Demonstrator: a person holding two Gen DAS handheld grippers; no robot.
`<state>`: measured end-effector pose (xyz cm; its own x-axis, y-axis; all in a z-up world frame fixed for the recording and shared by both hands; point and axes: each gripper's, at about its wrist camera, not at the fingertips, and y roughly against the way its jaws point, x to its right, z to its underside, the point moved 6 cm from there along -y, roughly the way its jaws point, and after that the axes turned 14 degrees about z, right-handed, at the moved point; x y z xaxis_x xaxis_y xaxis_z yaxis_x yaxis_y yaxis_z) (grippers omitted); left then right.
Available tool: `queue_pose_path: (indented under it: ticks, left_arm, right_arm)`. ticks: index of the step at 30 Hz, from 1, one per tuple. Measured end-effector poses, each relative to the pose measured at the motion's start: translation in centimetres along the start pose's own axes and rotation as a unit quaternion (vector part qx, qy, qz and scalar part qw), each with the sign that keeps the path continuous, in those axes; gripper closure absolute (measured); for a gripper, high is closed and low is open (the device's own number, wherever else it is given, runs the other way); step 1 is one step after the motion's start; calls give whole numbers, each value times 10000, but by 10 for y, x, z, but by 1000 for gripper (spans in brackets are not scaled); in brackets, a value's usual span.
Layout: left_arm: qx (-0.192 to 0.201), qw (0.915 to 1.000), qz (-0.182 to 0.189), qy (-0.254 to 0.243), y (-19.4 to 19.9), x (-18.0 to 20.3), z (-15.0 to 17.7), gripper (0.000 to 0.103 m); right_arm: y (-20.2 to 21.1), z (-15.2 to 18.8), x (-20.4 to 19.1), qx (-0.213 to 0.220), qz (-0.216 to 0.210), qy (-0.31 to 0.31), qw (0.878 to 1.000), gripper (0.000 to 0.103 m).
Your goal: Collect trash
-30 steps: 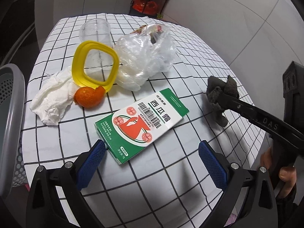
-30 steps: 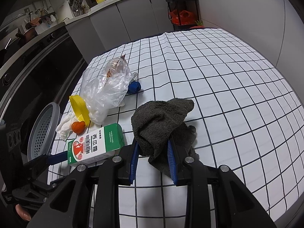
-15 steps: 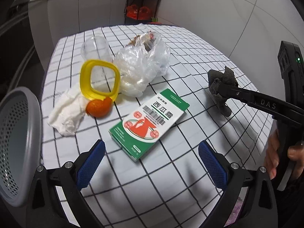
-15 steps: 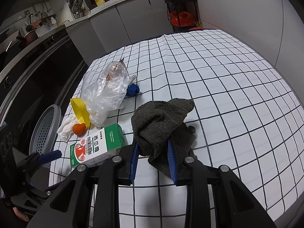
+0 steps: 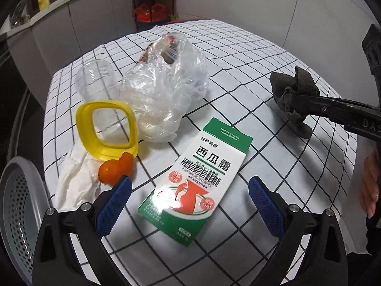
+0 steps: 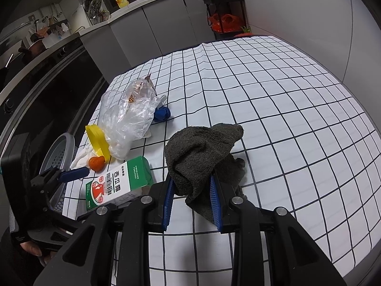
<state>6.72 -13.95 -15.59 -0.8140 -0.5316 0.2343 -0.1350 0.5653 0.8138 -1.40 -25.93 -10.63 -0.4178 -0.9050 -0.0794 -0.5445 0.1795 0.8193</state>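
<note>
My left gripper [image 5: 190, 205] is open and empty, its blue pads either side of a green and white carton [image 5: 200, 178] lying flat on the checked tablecloth. Beyond it lie an orange peel [image 5: 115, 170], a white tissue [image 5: 73, 181], a yellow square lid [image 5: 107, 124], a clear plastic cup [image 5: 97, 81] and a crumpled clear plastic bag [image 5: 164, 90]. My right gripper [image 6: 191, 200] is shut on a dark grey cloth [image 6: 200, 152], which rests on the table right of the carton [image 6: 119, 181]. The cloth also shows in the left wrist view [image 5: 293, 95].
A grey perforated basket [image 5: 16, 217] stands off the table's left edge; it also shows in the right wrist view [image 6: 57, 150]. A small blue object [image 6: 162, 114] lies behind the bag. Kitchen counters and an oven run along the left. The table's right half is bare cloth.
My left gripper has come forward and lower over the carton, which now lies between its pads. The right gripper still holds the cloth in the same place.
</note>
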Motion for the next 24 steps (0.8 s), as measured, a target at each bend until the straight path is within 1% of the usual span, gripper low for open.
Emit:
queue_pose_path:
  ticks: [4,7,9,11,12,13,14,16,17,19,22,24]
  left_arm:
    - [-183,9998,116,-54,-12,1,-2,7]
    - [-304,9992,265,16,-21,-1,-1,7]
    - [-289,9991,323,44,-22,1,0,8]
    - [-238,9993,298,7,-21,2,0,13]
    - [-232,9993,285,-8,-21,3,-1,19]
    - [-236,9993,273,-16,-21,4,-1,22]
    - [-226,9995,232,-27,-21,4,-1,24]
    - [-226,9995,195,-30,-21,5,-1,33]
    - [-208,9996,198,-12,-20,6,-1,34]
    - [-159,9996,229,56,-18,6,-1,42]
    - [-79,9995,237,196,-14,6,-1,48]
    - [-3,9993,215,291,-9,6,1,48]
  right_arm:
    - [-1,0,-1,-15,5,-2,10000,76]
    - [-1,0,-1,-23,8,1,10000,76]
    - [-1,0,-1,-21,13,-1,10000,76]
    - [-2,0,-1,-22,12,2,10000,76]
    - [-2,0,-2,-22,14,8,10000,76]
    - [-2,1,-2,-26,15,11,10000,76]
    - [-3,1,-3,-29,12,14,10000,76]
    - [-3,2,-4,-26,13,25,10000,76]
    - [-3,2,-4,-26,10,27,10000,76]
    - [-2,3,-5,-24,12,30,10000,76]
    - [-1,3,-5,-15,16,26,10000,76]
    - [1,2,-6,-2,16,35,10000,76]
